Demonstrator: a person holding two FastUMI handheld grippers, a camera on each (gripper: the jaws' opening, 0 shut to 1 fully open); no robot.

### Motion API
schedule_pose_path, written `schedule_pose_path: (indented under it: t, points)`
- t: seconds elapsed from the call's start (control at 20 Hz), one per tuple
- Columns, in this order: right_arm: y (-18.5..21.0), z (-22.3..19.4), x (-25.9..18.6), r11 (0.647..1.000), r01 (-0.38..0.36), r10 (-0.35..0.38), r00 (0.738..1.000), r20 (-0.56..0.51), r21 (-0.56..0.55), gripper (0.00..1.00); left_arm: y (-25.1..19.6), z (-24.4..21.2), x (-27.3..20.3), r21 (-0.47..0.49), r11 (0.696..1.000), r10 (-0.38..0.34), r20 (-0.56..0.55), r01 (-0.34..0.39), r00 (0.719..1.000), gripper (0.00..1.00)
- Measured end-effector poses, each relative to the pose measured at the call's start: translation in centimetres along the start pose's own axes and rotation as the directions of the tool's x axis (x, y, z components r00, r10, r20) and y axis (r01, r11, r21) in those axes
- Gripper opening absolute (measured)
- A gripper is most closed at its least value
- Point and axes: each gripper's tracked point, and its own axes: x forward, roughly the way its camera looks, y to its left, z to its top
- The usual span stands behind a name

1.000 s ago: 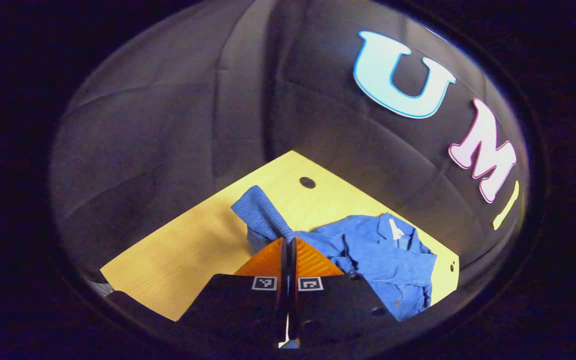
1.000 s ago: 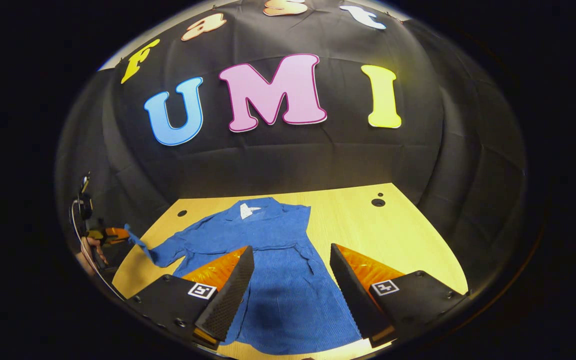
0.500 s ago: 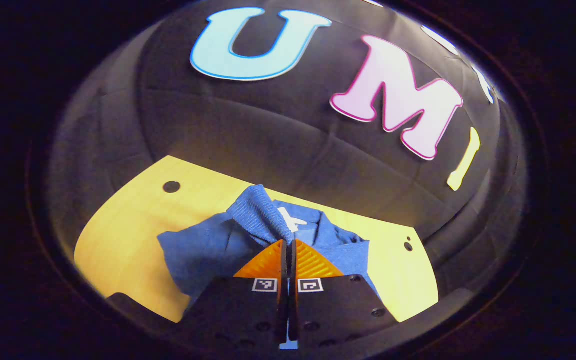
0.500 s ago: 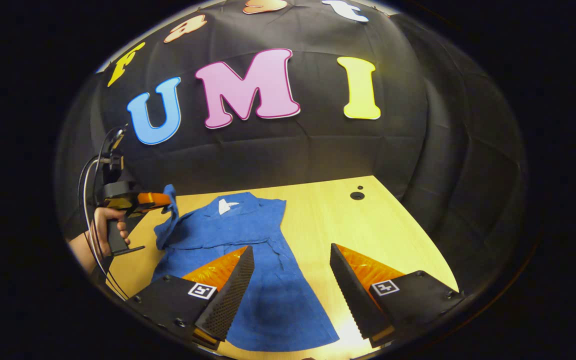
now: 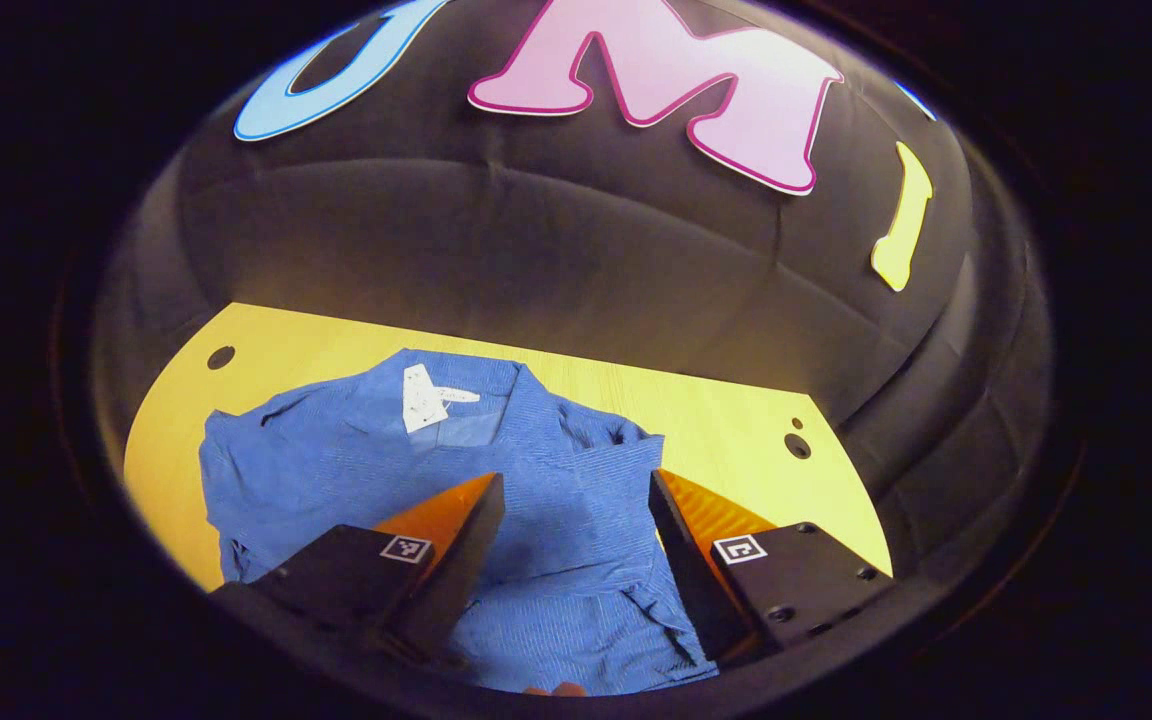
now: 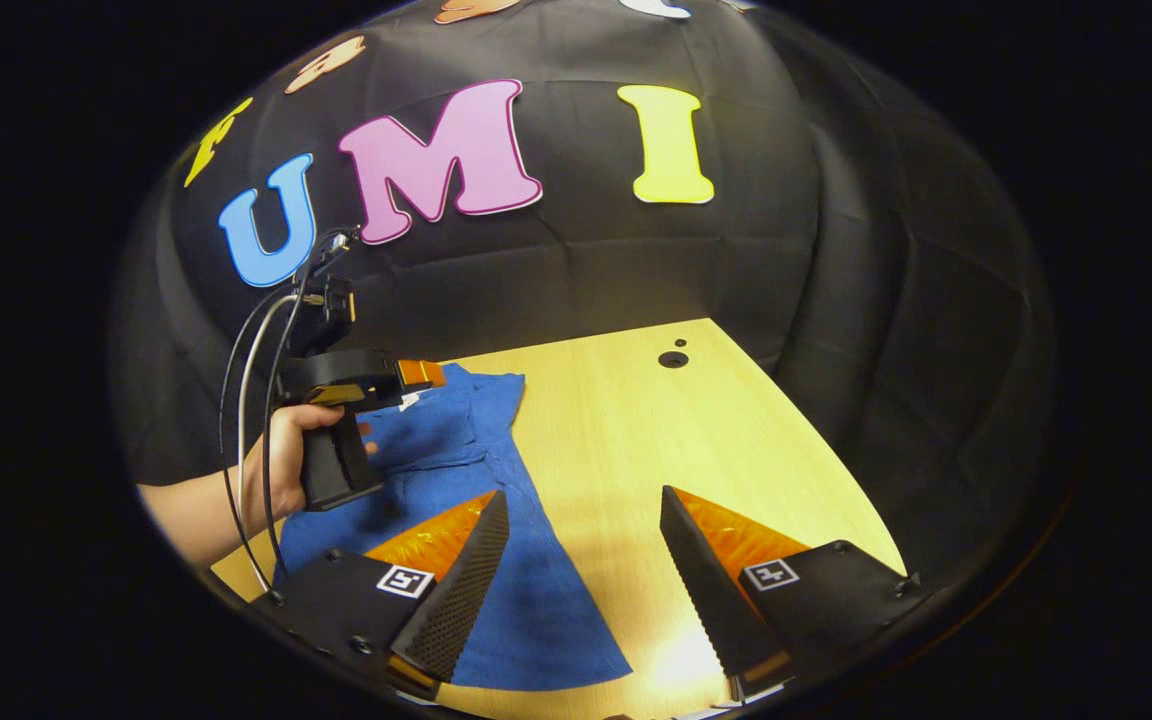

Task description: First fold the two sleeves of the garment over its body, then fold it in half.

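Note:
The blue shirt (image 5: 536, 470) lies on the yellow wooden table (image 5: 716, 420), collar and white label (image 5: 423, 395) at the far side. One sleeve lies rumpled across its body. My left gripper (image 5: 573, 492) hovers over the shirt's middle, open, nothing between its fingers. In the right gripper view the shirt (image 6: 466, 450) sits to the left, its hem near my left finger. My right gripper (image 6: 584, 493) stands open above the hem's edge and bare table. The left gripper (image 6: 421, 373), held by a hand (image 6: 286, 460), hangs over the shirt's upper part.
The table (image 6: 636, 430) has small round holes at its far corners (image 6: 673, 359) (image 5: 221, 357) (image 5: 794, 445). Black cloth walls close the booth on all sides. Cables (image 6: 246, 400) hang from the left gripper. Bare wood stretches right of the shirt.
My left gripper carried the sleeve across the shirt's body, then opened and let it go. The right gripper stayed open and shifted rightward relative to the shirt.

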Motion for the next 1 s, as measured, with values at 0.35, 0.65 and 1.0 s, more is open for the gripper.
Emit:
schedule_pose_path:
  t: [0.35,0.65,1.0]
  points:
    - [0.5,-5.2,-0.1,1.000,-0.008,0.008,0.997,-0.071,0.001,0.96,7.9,-4.1,-12.1,0.113,0.991,0.070,0.052,-0.076,0.996,0.85]
    - [-0.4,-11.3,-0.2,1.000,0.008,-0.013,0.978,-0.210,-0.028,0.97,17.3,-16.0,-25.4,0.137,0.973,0.198,-0.062,-0.188,0.978,0.84]
    - [-1.7,-17.1,-0.1,0.997,0.026,-0.050,0.930,-0.365,-0.071,0.97,24.5,-28.7,-30.9,0.057,0.955,0.294,-0.262,-0.290,0.919,0.85]
